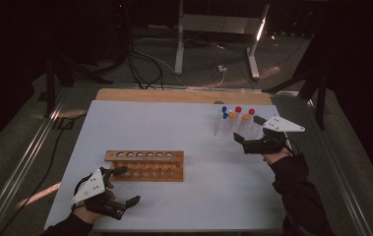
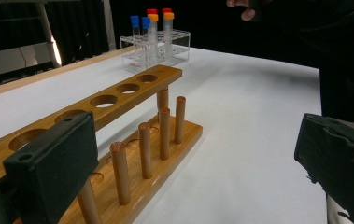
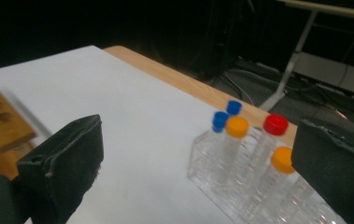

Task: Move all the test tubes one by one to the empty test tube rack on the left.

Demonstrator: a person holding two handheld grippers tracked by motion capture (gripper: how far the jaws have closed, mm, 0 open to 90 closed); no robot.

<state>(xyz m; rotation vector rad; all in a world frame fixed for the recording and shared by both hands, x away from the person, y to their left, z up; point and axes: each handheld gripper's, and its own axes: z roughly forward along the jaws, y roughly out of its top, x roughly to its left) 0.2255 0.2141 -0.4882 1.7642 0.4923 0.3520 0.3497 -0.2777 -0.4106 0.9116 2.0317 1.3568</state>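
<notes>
Nearest the person, just before the wooden rack (image 1: 145, 165), the left gripper (image 1: 124, 185) hangs wide open and empty; one jaw lies by the rack's near-left end, the other well off it over bare table (image 1: 174, 128). From the left gripper view the rack (image 2: 132, 121) runs away from the camera, its holed top bar empty and a row of pegs standing on the base.

Right of the rack and farther back, the right gripper (image 1: 245, 132) is also spread wide with nothing between its jaws. It sits just at the near side of the clear rack (image 1: 233, 129), which stands beyond the wooden rack toward the table's far-right part.

Six capped tubes stand upright in the clear rack, long axes vertical, caps up: two blue (image 3: 226, 114), two orange (image 3: 237, 126) and two red (image 3: 275, 124). In the high view they form a tight cluster, touching or nearly so.

My judgement is that a tube is about to be picked for moving to the wooden rack. Because the tubes crowd each other, wide jaws closing from the side could catch two at once or push a neighbour askew. The clear rack looks light, so a tilted pull might drag or tip it. A grip only on a cap could let the tube swing, and then it would miss a hole.
</notes>
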